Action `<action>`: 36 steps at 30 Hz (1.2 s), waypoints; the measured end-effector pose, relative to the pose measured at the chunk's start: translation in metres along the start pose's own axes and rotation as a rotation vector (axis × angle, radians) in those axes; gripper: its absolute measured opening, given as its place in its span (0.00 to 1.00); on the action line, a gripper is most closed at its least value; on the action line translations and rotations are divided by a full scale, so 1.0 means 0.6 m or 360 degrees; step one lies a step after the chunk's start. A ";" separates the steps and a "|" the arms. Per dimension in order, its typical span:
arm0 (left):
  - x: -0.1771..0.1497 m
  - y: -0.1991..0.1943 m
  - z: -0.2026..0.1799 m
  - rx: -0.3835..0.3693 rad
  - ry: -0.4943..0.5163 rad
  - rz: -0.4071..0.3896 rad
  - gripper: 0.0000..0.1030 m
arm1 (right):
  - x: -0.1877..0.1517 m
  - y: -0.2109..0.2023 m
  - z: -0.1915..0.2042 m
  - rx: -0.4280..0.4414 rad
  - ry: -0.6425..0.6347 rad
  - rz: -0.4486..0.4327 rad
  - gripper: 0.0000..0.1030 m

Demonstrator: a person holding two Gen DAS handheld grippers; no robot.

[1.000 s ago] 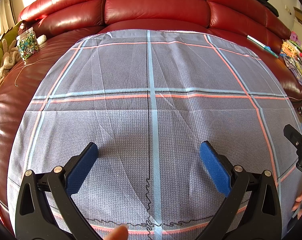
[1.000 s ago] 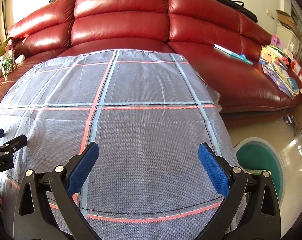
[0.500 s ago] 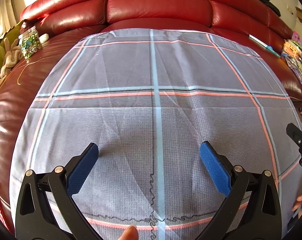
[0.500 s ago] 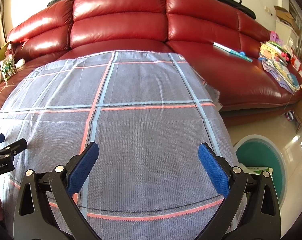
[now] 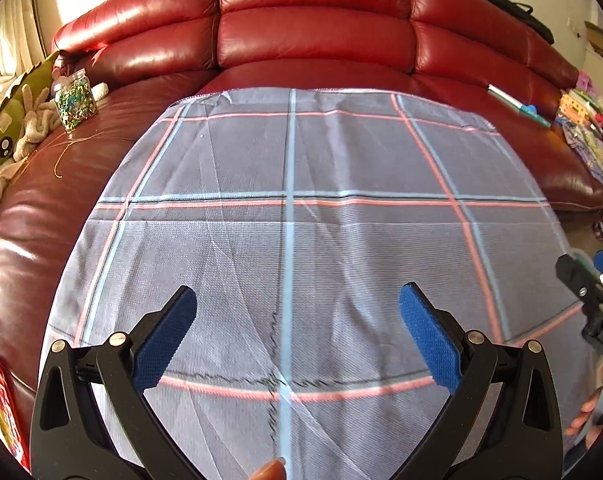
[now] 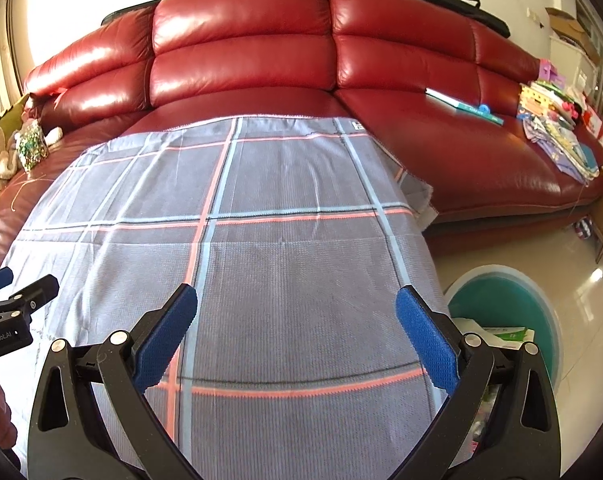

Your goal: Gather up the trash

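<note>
**Hovering over a bare cloth, trash in the bin at the right**

Sitting in the teal bin (image 6: 541, 320) on the floor, near right of the cloth, is the only trash in sight: white and green packaging (image 6: 501, 334), partly hidden behind the right gripper's finger. The right gripper (image 6: 295, 320) hangs above the checked cloth (image 6: 293, 208) with its jaws wide apart and nothing between them. The left gripper (image 5: 297, 320) is the same, jaws spread and empty, over the cloth's middle seam.

Against the frames a second ago, both cameras have drawn back and tilted up a little: more of the sofa's backrest shows, and the cloth's far edge sits lower in view. The jaws have kept the same spread.

The grey cloth with pink and pale blue lines covers a low surface in front of a red leather sofa (image 6: 241, 52). On the sofa's far left lie a jar of beads (image 5: 74, 100) and soft toys (image 5: 5, 132); on its right, a book (image 6: 465, 106) and a pile of papers (image 6: 557, 136). The floor is glossy and pale.

A fingertip (image 5: 269, 472) pokes in at the near edge, cut off. A red packet (image 5: 1, 408) at the near left is too cropped to identify.
</note>
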State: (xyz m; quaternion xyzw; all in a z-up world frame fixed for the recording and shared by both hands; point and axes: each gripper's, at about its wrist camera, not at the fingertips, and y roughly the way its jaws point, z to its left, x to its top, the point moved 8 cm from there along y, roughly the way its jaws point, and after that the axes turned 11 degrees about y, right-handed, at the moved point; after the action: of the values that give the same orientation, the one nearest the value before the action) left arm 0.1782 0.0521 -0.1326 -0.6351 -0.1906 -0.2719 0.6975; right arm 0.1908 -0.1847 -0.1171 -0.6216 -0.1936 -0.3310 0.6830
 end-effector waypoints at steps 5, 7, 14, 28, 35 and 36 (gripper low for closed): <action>-0.005 -0.011 -0.010 -0.0008 -0.0022 0.0011 0.94 | -0.003 -0.006 -0.008 0.0000 0.0023 0.0030 0.97; -0.007 -0.011 -0.015 -0.0017 -0.0018 0.0021 0.94 | -0.005 -0.006 -0.009 -0.0001 0.0025 0.0045 0.97; -0.018 -0.003 -0.029 -0.0056 -0.0020 0.0060 0.94 | -0.010 -0.011 -0.006 -0.0008 -0.0008 0.0057 0.97; -0.020 -0.020 -0.040 -0.0019 0.0020 0.0051 0.94 | -0.014 -0.013 -0.001 -0.0032 -0.0029 0.0080 0.97; -0.019 -0.031 -0.033 -0.0002 0.0002 0.0053 0.94 | -0.015 -0.018 -0.003 -0.0040 -0.0031 0.0076 0.97; -0.019 -0.032 -0.032 0.0003 0.0001 0.0052 0.94 | -0.016 -0.018 -0.003 -0.0041 -0.0032 0.0078 0.97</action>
State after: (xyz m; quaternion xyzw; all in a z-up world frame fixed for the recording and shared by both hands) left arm 0.1558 0.0337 -0.1268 -0.6374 -0.1803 -0.2604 0.7024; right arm 0.1763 -0.1848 -0.1158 -0.6382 -0.1808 -0.3104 0.6810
